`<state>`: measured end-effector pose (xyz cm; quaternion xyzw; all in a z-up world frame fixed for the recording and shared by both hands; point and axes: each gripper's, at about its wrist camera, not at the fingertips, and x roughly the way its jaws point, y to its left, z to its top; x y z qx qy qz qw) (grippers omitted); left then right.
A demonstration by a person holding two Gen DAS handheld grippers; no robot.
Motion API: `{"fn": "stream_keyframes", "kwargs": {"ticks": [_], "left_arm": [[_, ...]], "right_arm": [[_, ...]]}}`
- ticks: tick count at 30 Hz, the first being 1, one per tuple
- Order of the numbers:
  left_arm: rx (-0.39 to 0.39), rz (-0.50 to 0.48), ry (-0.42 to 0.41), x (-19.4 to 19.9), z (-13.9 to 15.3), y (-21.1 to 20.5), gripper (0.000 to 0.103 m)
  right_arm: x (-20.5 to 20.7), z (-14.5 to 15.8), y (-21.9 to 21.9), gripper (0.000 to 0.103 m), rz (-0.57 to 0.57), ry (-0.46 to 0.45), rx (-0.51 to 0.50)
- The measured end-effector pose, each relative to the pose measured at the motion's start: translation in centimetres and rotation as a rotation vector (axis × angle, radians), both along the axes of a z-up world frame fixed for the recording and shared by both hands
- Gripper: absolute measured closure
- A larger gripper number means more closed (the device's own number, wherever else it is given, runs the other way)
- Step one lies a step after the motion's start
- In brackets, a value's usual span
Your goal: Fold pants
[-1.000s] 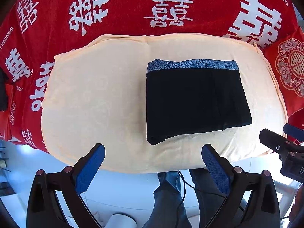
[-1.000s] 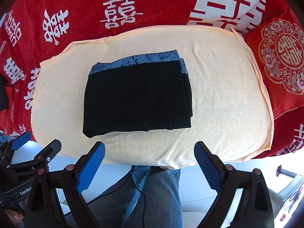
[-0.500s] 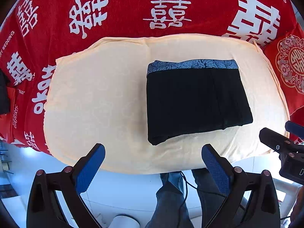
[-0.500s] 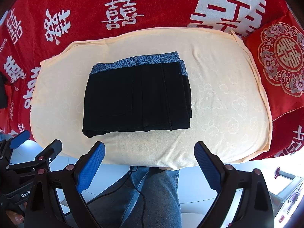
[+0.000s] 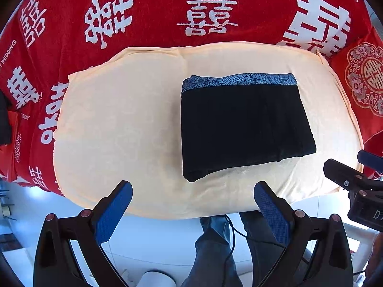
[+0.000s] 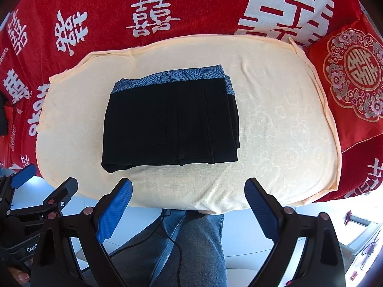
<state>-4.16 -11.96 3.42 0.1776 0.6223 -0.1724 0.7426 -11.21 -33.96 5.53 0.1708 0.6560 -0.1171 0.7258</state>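
The pants (image 5: 244, 126) lie folded in a black block with a patterned blue waistband at 12 o'clock, on a cream towel (image 5: 119, 124) over the red cloth (image 5: 148, 4). A red cushion (image 6: 354, 76) sits at 3 o'clock. Left gripper (image 5: 192, 205) and right gripper (image 6: 188, 201) hang at 6 o'clock off the surface edge, jaws wide apart, holding nothing. Nothing lies between them and the pants.

One folded pair of pants (image 5: 244, 124), one cream towel (image 5: 119, 131), two tools, one red cushion (image 6: 349, 81)
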Motion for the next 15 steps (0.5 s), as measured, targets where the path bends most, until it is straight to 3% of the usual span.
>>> {"fn": "stream_keyframes", "kwargs": {"ticks": [15], "left_arm": [[-0.024,-0.010,-0.015,-0.07,0.31,-0.19,0.001]], "right_arm": [[0.10,-0.27,0.44,0.007,0.024,0.007,-0.019]]}}
